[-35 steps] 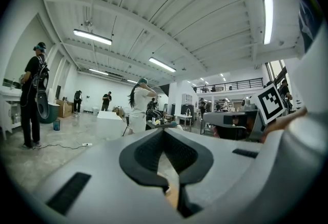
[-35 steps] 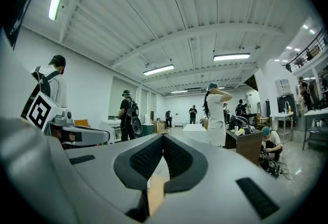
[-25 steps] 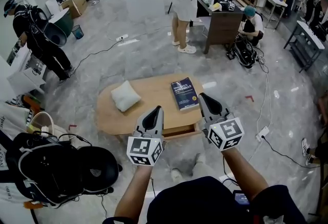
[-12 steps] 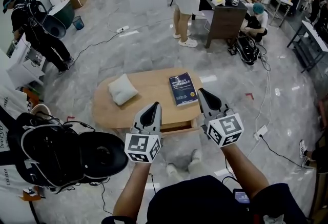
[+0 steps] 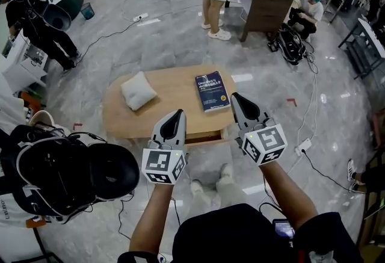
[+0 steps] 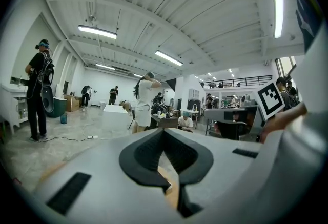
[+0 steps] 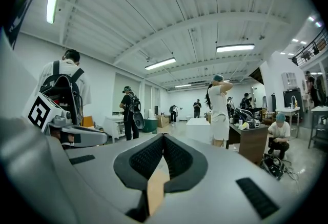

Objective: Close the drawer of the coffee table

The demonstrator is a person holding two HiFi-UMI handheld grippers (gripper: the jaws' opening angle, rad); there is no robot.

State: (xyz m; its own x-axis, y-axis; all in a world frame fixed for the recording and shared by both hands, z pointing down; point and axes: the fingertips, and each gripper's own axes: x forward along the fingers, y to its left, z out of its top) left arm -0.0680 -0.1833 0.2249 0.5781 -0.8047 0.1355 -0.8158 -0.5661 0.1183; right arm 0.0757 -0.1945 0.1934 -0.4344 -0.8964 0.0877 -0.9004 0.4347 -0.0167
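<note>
Hovering empty, jaws together, the grey left gripper [image 5: 178, 114] and grey right gripper [image 5: 237, 99] flank the light-wood drawer [image 5: 202, 136] just beyond the jaws, seemingly almost shut, needing a final forward push.

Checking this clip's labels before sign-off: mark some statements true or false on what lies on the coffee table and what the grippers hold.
1. A blue book lies on the coffee table. True.
2. The white pillow lies on the floor. False: it lies on the table, left of the book.
3. The right gripper grips the book. False: its jaws are together on nothing.
4. The left gripper is shut and empty. True.
</note>
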